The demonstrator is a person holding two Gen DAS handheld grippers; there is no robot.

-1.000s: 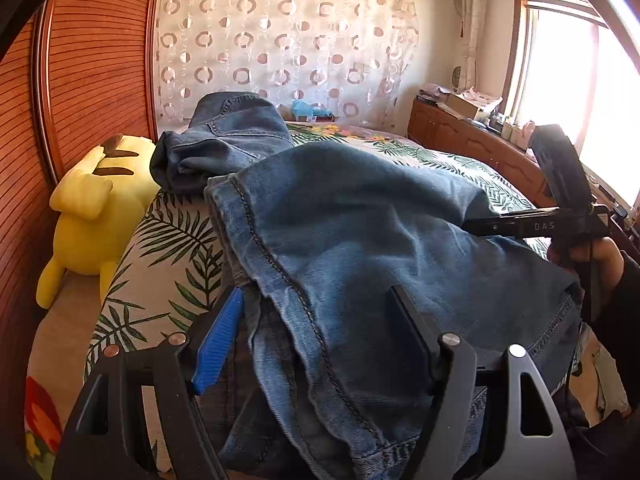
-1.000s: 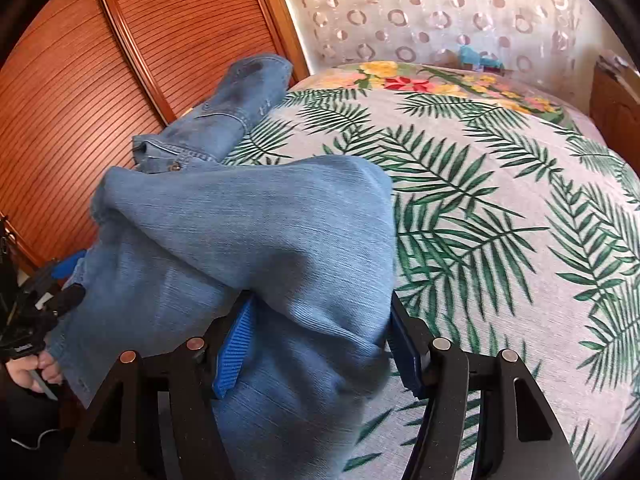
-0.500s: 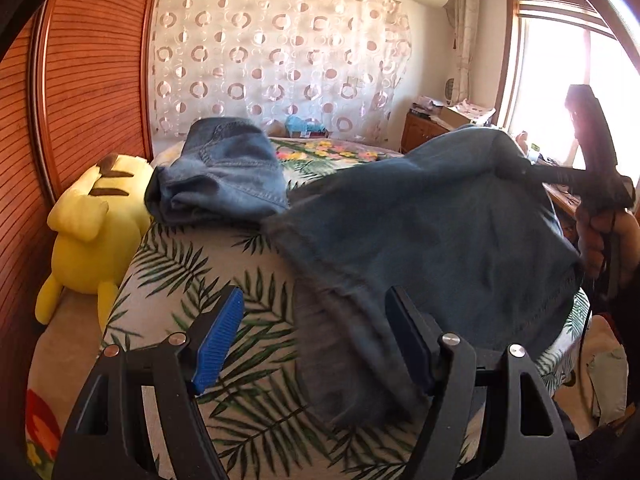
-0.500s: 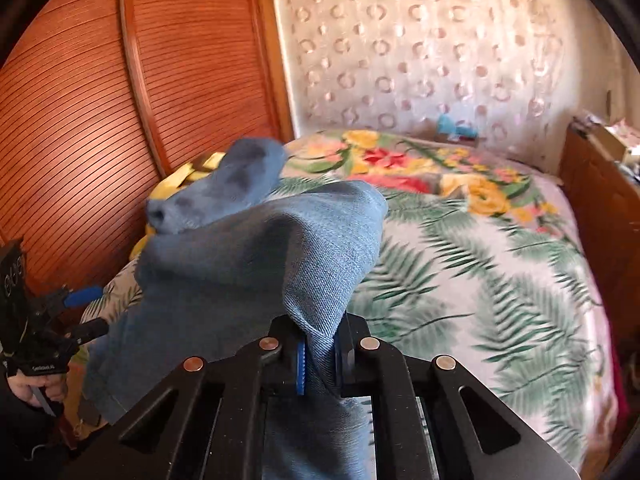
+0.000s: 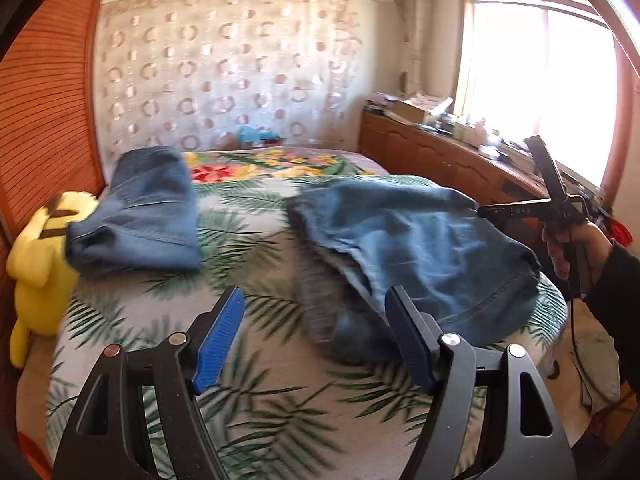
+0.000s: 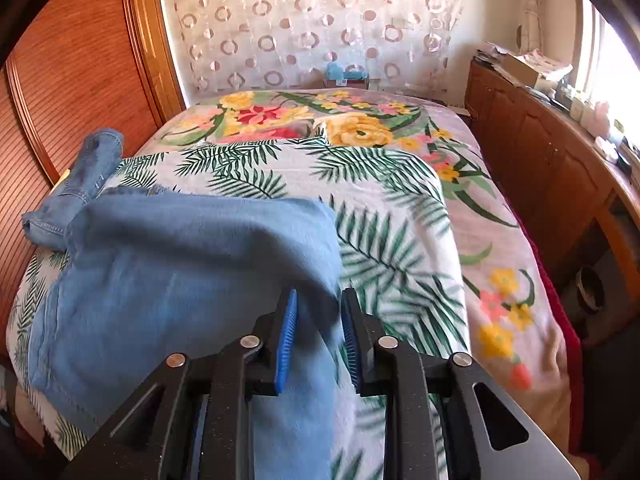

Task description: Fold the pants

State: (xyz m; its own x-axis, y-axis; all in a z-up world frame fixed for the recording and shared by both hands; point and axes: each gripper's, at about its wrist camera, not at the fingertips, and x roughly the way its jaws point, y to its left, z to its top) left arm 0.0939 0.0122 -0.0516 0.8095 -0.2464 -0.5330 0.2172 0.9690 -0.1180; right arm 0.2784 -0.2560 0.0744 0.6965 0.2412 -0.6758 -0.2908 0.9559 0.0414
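A bed [image 6: 472,240] filled most of both views, covered by a blanket [image 6: 384,184] printed with green palm fronds near the foot and yellow and red flowers toward the head. A ribbed wooden wardrobe [image 6: 80,72] ran along one side of it, a curtain [image 6: 320,20] with ring patterns hung behind the head, and a low wooden cabinet [image 6: 552,168] stood along the window side. The pants [image 6: 180,264], blue denim jeans, lay across the near part of the blanket: one bunched end rested toward the wardrobe edge, while the broader stretch of cloth spread over the foot of the bed and rose in a lifted fold toward the window side. A yellow plush toy [image 5: 36,264] sat wedged between the bed and the wardrobe, just beside the bunched denim end. The right gripper [image 6: 318,332] was drawn nearly together with a fold of the pants pinched between its blue pads, the cloth hanging down in front of the camera; in the left wrist view the same tool appeared at the raised corner of the denim, held by the person's hand [image 5: 568,248]. The left gripper [image 5: 316,332] stood spread wide above the blanket with nothing between its fingers, the dark underside of the denim lying just past its right finger.
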